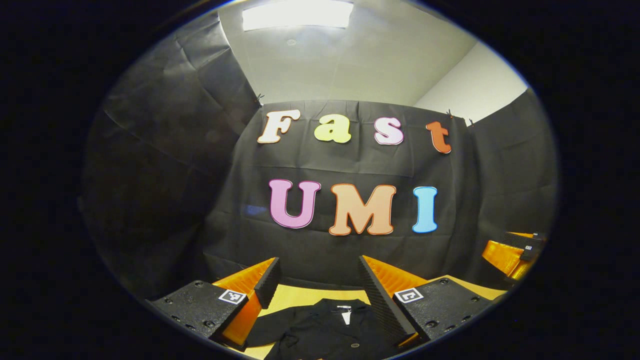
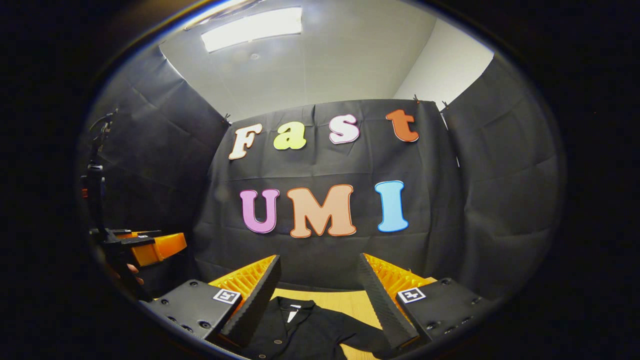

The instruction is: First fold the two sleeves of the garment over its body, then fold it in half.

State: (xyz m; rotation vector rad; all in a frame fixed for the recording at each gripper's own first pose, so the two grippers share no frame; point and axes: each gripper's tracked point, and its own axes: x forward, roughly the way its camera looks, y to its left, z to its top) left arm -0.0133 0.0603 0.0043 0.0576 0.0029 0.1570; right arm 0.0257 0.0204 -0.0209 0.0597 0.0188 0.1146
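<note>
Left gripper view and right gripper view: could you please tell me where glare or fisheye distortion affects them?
Left gripper view: the ceiling light blows out white; the black garment shows little detail. Right gripper view: the ceiling light glares, and the booth wall bows outward.

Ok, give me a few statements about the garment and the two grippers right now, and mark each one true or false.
1. The garment is black with a collar and buttons. True.
2. The left gripper is shut on a sleeve. False: its fingers stand wide apart above the garment, holding nothing.
3. The garment lies on a light wooden table. True.
4. The right gripper is open. True.
5. The garment is already folded in half. False: it lies spread out, with a sleeve out to the side in the right gripper view.
6. The garment is red. False: it is black.
</note>
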